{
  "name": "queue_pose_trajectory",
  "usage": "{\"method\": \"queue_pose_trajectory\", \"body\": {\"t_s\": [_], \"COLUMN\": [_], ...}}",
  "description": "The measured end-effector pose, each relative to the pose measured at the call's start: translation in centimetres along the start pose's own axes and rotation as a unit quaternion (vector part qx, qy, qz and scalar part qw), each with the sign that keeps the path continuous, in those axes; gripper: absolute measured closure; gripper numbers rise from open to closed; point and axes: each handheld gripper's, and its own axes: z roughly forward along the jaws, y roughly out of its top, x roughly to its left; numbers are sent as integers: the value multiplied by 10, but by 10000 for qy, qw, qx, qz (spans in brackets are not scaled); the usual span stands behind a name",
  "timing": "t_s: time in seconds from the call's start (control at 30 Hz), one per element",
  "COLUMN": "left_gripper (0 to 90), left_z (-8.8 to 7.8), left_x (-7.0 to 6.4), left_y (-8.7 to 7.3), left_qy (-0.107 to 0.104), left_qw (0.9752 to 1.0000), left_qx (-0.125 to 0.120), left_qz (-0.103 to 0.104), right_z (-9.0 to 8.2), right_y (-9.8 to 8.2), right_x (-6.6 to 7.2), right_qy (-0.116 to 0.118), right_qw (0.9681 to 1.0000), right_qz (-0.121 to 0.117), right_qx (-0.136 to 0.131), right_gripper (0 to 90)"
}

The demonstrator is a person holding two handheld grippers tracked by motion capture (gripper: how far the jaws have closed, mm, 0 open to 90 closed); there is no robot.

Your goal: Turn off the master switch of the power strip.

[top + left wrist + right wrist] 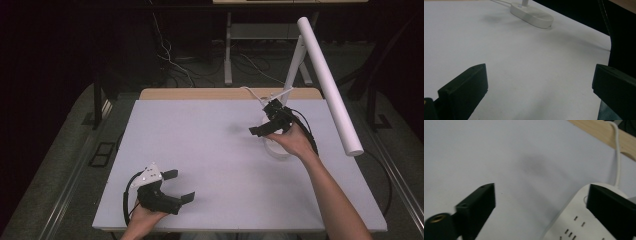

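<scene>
**White lamp at the far right, both grippers held open**

White board (215,160) is seen from the high view covering the table, with a strip of bare wood (200,94) along its far edge. A white desk lamp (327,82) stands at the far right, its long tube head slanting toward the near right. The lamp's round base (276,148) is partly hidden by the right gripper (260,128), which is held above it in the person's right hand (295,141), jaws spread apart and pointing left. The left gripper (179,185) is held at the near left edge in the left hand (145,216), jaws likewise apart and pointing right, with nothing between them.

From the left gripper view, two black jaws are seen wide apart over bare board (524,62). The lamp base (532,15) lies well beyond them, at the far side.

From the right gripper view, the jaws are again parted. The lamp base (571,220), marked with small dark slots, lies under the right-hand jaw, and a white cord (617,150) runs from it over the wooden edge (599,132).
</scene>
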Motion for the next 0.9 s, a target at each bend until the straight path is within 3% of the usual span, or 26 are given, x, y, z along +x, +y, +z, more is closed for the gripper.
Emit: {"method": "queue_pose_trajectory", "body": {"t_s": [0.23, 0.43, 0.6, 0.77, 0.9], "left_gripper": [0, 0, 0, 0, 0], "left_z": [0, -1, 0, 1, 1], "left_x": [1, 1, 1, 1, 1], "left_y": [0, 0, 0, 0, 0], "left_qy": [8, 14, -4, -22, -69], "left_qw": [10000, 10000, 10000, 10000, 10000], "left_qx": [9, 10, 31, 43, 54], "left_qz": [3, -1, 3, 18, 6], "right_z": [2, 6, 11, 14, 21], "right_y": [10, 14, 15, 16, 17], "right_x": [-2, -9, -16, -20, -20], "right_qy": [-235, -424, -760, -905, -961], "right_qw": [9996, 9987, 9964, 9951, 9939], "right_qz": [-123, -235, -239, -238, -308], "right_qx": [7, 126, 281, 312, 438], "right_gripper": [264, 420, 571, 665, 791]}}
